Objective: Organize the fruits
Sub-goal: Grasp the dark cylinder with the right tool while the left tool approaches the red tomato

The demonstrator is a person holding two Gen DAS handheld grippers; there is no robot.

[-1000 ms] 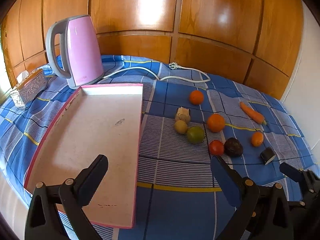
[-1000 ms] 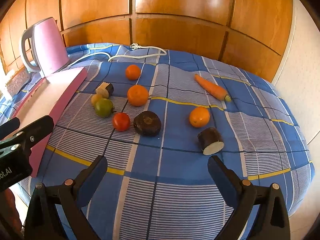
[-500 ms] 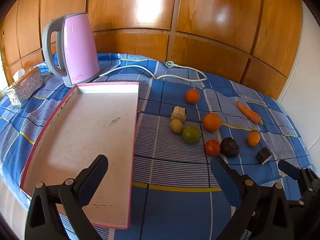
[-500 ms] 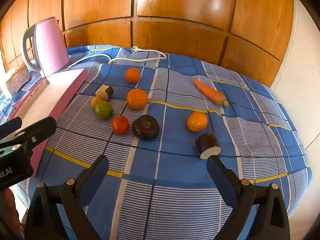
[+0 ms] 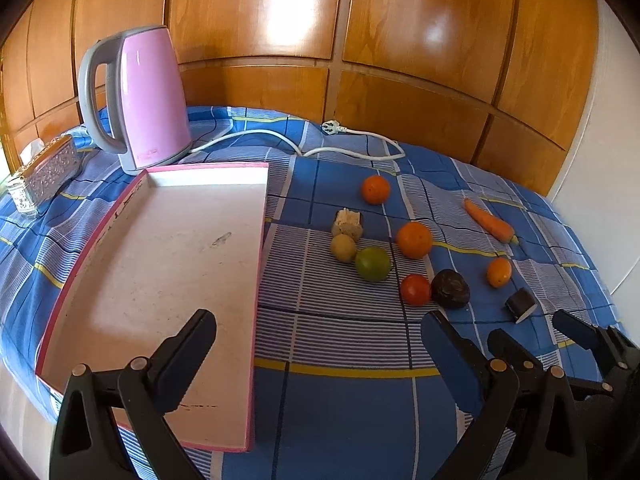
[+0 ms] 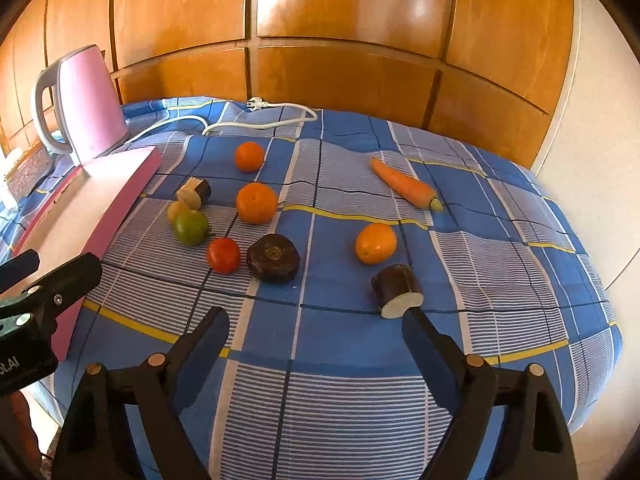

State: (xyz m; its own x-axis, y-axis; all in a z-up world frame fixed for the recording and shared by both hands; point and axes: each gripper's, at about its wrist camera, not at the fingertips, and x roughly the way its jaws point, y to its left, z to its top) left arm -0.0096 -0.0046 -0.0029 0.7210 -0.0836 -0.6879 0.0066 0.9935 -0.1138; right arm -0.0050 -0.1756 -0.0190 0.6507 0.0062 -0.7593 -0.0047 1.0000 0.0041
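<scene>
Tray (image 5: 152, 264): bare. Fruits: loose on cloth (image 6: 320, 380). Left gripper (image 5: 320, 332): spread, empty. Right gripper (image 6: 316, 328): closing on nothing; advice: centre over tomato (image 6: 223, 255) before pinching.

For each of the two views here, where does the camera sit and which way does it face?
Left wrist: sits behind the open left tongs, angled down over the tray, toward the kettle and wooden wall; the right tongs show at its lower right.
Right wrist: sits behind the right tongs, jaws closing on nothing, facing the fruit; the left tongs show at its left edge.
Shared: kettle, tray, red tomato, carrot.
</scene>
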